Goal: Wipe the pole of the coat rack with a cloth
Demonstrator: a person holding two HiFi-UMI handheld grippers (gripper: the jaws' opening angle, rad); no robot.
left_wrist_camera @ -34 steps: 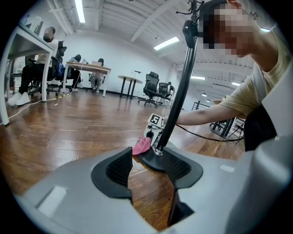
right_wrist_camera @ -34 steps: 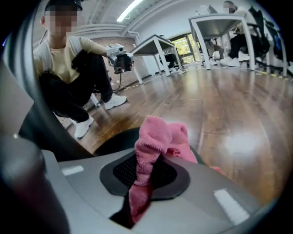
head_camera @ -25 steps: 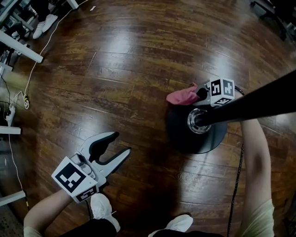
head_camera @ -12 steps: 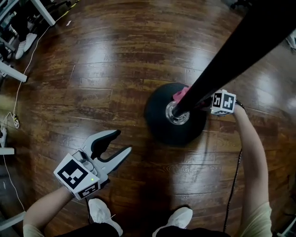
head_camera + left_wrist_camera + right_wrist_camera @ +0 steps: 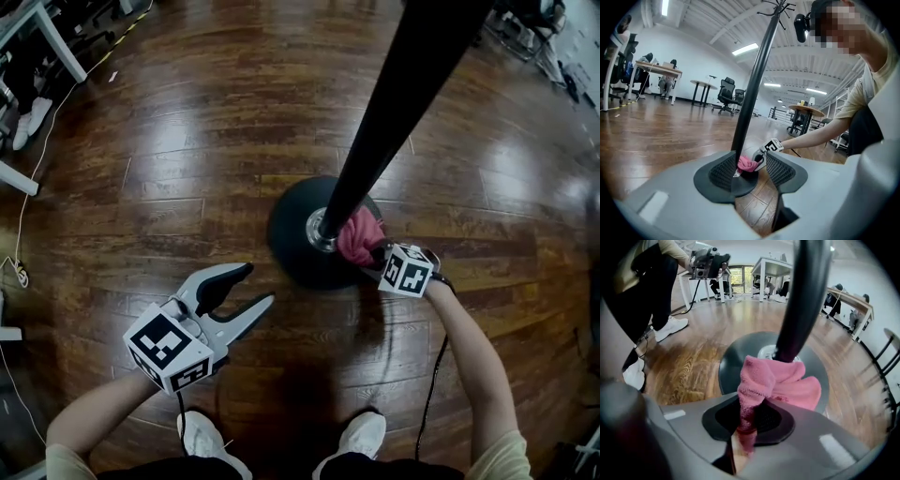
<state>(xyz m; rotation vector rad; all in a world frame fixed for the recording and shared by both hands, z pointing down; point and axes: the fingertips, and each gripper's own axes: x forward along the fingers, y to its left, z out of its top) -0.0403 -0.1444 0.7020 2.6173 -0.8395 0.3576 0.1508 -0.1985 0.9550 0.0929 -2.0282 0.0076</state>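
Note:
The black coat rack pole [image 5: 394, 103] rises from a round black base [image 5: 292, 255] on the wooden floor. A pink cloth [image 5: 359, 238] is pressed against the foot of the pole, just above the base. My right gripper [image 5: 375, 255] is shut on the pink cloth [image 5: 776, 383], which bunches out of its jaws against the pole [image 5: 801, 301]. My left gripper [image 5: 242, 292] hangs open and empty to the left of the base. In the left gripper view the pole [image 5: 752, 89], the cloth [image 5: 746, 162] and the right gripper [image 5: 761, 157] show between the left jaws.
Dark wooden floor [image 5: 187, 159] surrounds the base. White table legs [image 5: 52, 37] and a cable [image 5: 21, 225] lie at the far left. My shoes [image 5: 361, 436] are at the bottom. Desks and office chairs [image 5: 726, 93] stand far off in the room.
The right gripper has carried the pink cloth round the foot of the pole, from its far side to its near right side. The view has shifted; the left gripper stays open.

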